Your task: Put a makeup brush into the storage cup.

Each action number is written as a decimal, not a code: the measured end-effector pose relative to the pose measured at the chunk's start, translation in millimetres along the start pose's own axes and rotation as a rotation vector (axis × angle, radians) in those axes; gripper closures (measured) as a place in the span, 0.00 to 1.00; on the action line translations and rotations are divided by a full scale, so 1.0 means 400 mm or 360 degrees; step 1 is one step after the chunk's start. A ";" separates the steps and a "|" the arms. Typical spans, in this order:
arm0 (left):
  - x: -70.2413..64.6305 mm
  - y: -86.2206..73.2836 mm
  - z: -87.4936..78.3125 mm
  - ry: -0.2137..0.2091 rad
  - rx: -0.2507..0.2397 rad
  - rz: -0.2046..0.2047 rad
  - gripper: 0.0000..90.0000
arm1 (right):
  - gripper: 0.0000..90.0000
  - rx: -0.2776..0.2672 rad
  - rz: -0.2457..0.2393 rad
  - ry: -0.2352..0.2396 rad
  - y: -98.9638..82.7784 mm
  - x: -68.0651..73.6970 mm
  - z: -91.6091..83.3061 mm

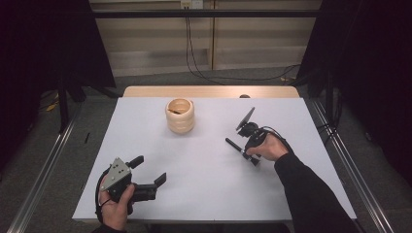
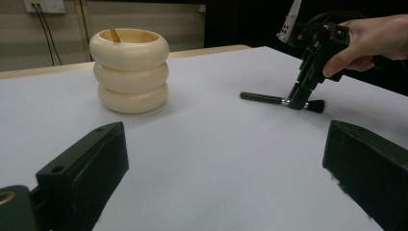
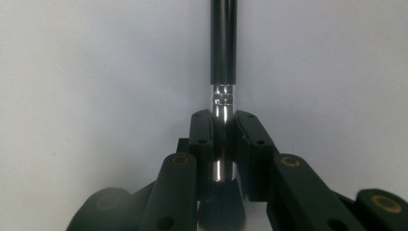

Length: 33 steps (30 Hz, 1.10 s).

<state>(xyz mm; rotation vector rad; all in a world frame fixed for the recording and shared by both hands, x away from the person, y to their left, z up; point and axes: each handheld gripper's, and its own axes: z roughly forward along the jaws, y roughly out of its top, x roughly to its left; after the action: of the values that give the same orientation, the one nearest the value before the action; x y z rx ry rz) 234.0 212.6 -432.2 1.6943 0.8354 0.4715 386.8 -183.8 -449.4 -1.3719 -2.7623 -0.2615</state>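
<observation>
At about four o'clock from the tabletop's [image 1: 209,194] centre, in the high view, the right tongs [image 1: 244,149] point down and are clenched on a black brush [image 1: 241,151] that lies flat on the white surface. The right gripper view shows their pads pressed on either side of the shiny metal ferrule, with the dark handle running away from them and the bristle tuft nearest the camera. The left gripper view puts the same brush [image 2: 281,100] level on the tabletop, handle toward the cream ringed holder [image 2: 129,70] and bristles away from it. That holder [image 1: 180,115] stands upright near twelve o'clock, well apart from the brush, with a slim wooden stick leaning inside it. The left tongs [image 1: 148,171] rest at about seven o'clock, released, jaws spread wide with nothing between them.

The step in hand looks like the pick-up: the grip is made, the lift not yet begun. Next, I judge, the brush needs raising clear of the tabletop, tipping toward upright and carrying to eleven o'clock, over the holder's mouth. The grip sits on a smooth ferrule, so the brush could swivel as it rises.
</observation>
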 end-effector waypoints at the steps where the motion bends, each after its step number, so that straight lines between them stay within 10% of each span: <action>1: 0.000 0.000 0.000 0.0005 -0.0002 -0.0001 0.02 | 0.87 -0.0004 -0.0006 0.0009 -0.001 -0.002 0.000; 33: 0.007 -0.001 -0.002 0.0001 -0.0020 -0.0018 0.02 | 0.87 -0.0208 0.0006 0.0124 -0.046 -0.015 -0.052</action>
<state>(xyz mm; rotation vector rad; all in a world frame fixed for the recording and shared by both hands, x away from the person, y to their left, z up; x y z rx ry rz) 235.3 215.1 -432.6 1.6771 0.8405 0.4686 374.9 -203.0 -432.1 -1.3624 -2.7218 -0.4927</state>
